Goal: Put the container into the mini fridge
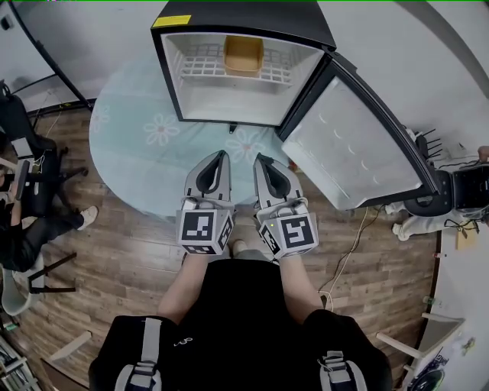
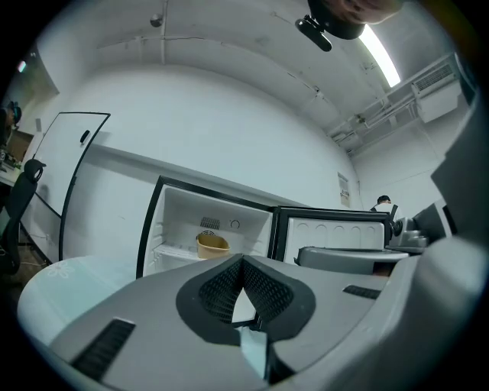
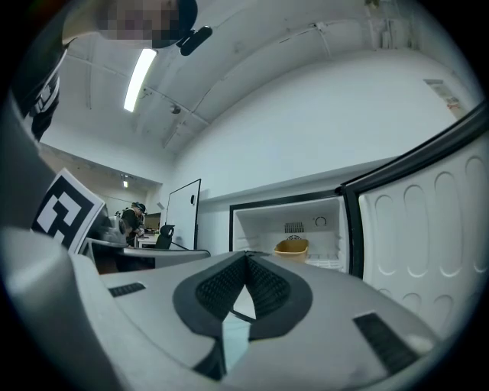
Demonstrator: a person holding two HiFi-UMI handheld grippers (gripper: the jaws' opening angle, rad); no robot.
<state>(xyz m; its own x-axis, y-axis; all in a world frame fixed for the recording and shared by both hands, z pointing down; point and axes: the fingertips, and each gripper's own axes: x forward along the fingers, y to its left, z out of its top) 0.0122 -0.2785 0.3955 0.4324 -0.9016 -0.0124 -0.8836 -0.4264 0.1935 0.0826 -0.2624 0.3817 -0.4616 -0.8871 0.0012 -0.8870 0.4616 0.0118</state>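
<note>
Closed and empty: left gripper (image 1: pixel 223 156), right gripper (image 1: pixel 258 159)

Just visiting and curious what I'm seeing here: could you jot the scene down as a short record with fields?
Fridge: black mini fridge, door swung open
Container: tan open-topped container on the white wire shelf inside
Left hand-held gripper: shut, holding nothing
Right hand-held gripper: shut, holding nothing
Underneath: round pale-blue flowered surface

Tan container (image 1: pixel 244 55) upright on open mini fridge's (image 1: pixel 170 72) wire shelf
</note>
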